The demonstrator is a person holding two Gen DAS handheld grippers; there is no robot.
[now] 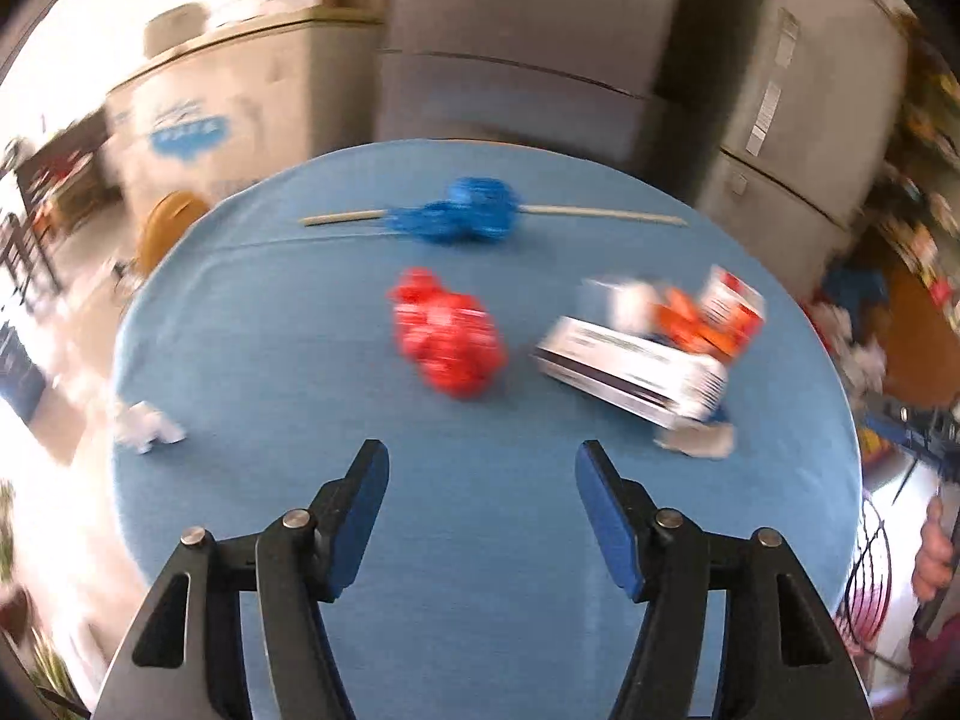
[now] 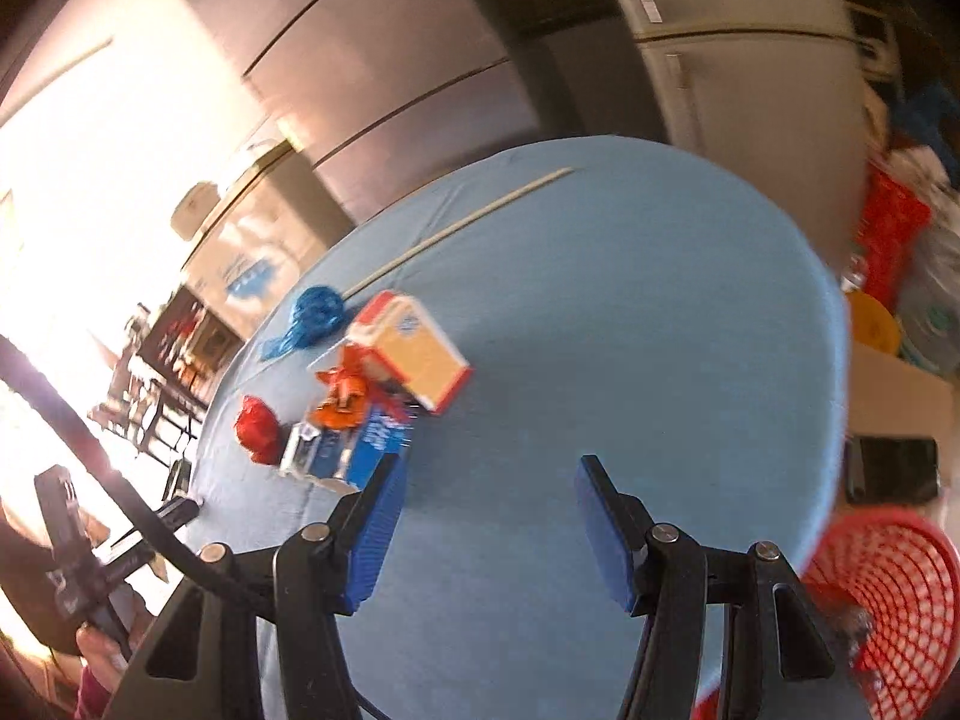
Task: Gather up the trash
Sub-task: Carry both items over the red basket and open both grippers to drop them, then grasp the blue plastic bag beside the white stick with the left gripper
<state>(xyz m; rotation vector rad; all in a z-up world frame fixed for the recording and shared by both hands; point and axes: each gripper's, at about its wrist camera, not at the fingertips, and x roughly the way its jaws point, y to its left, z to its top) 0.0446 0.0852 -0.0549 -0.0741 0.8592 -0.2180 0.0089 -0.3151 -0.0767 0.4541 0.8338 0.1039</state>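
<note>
your left tool (image 1: 482, 462) is wide open, empty – same for your right tool (image 2: 486, 477). trash sits on the blue desk (image 1: 288, 360): red wad (image 1: 447, 339) mid-desk, white box (image 1: 630, 369) and orange wrapper (image 1: 690, 321) just right of it, blue wad (image 1: 468, 210) behind, white scrap (image 1: 147, 426) at the left edge.

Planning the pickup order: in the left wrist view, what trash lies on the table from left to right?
White paper wad → red crumpled bag → white box. The blue bag on its stick sits further back.
</note>
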